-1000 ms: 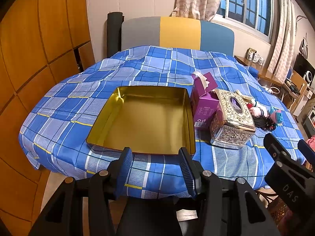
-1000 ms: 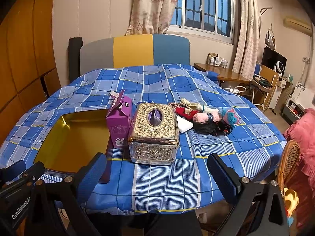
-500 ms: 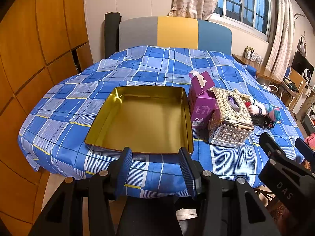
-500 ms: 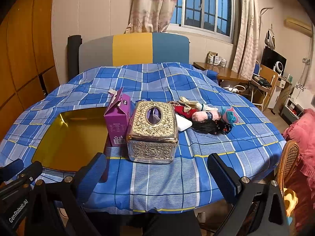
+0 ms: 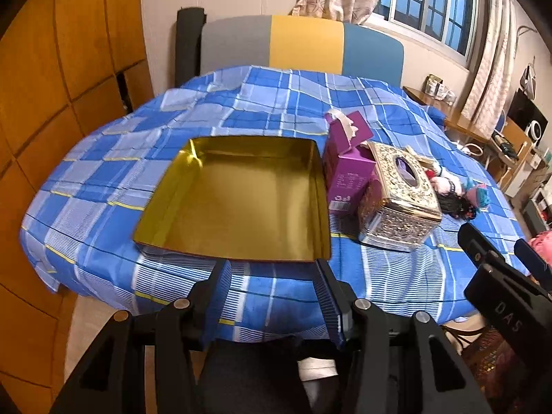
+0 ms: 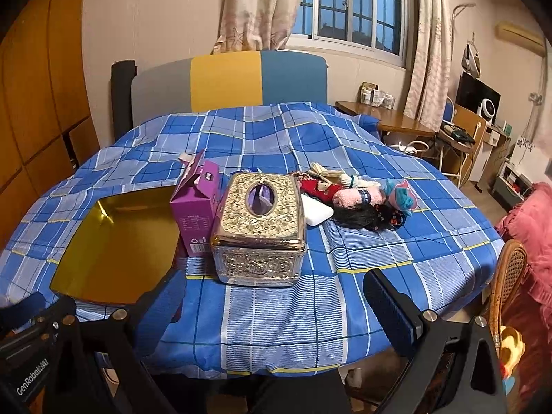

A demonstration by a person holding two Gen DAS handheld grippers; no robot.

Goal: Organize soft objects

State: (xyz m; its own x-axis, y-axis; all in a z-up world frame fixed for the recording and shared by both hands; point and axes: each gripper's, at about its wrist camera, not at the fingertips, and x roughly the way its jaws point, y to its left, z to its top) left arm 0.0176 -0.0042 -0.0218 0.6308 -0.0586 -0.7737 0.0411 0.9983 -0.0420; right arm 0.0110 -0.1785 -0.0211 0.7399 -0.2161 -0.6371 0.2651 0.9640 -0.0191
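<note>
The left gripper (image 5: 272, 276) is closest, hanging over the near edge of the table (image 5: 396, 283). Its two blue fingers (image 5: 327, 293) stand apart, and nothing is between them. The right gripper (image 6: 272, 296) is also at the near edge, further to the right. Its jaws are spread wide with nothing in them.

The table has a blue checked cloth (image 6: 276, 310) on it. Just past the left gripper sits a gold tin tray (image 5: 193, 179). It is square, shiny inside, and has nothing in it.

Right beside the tray stands a purple box (image 6: 196, 220) with its top flap open. A shiny gold tissue box (image 6: 258, 231) sits next to it on the right, very close or touching. It has an oval hole in the top.

Behind the tissue box lie the soft toys (image 6: 358, 200) in a little pile on the cloth. One is a doll with black hair (image 6: 358, 215). One part is pink and red, and one has a teal tuft (image 6: 402, 196). A small white soft thing (image 6: 315, 212) lies against the tissue box, touching the toys. The toys are well apart from the tray, with both boxes in between.

Past the table is a headboard (image 6: 224, 79) in grey, yellow and blue. Behind it are a window (image 6: 348, 3) and curtains (image 6: 255, 7). On the far right are a wooden desk (image 6: 390, 120) and a pink cloth (image 6: 528, 234)
</note>
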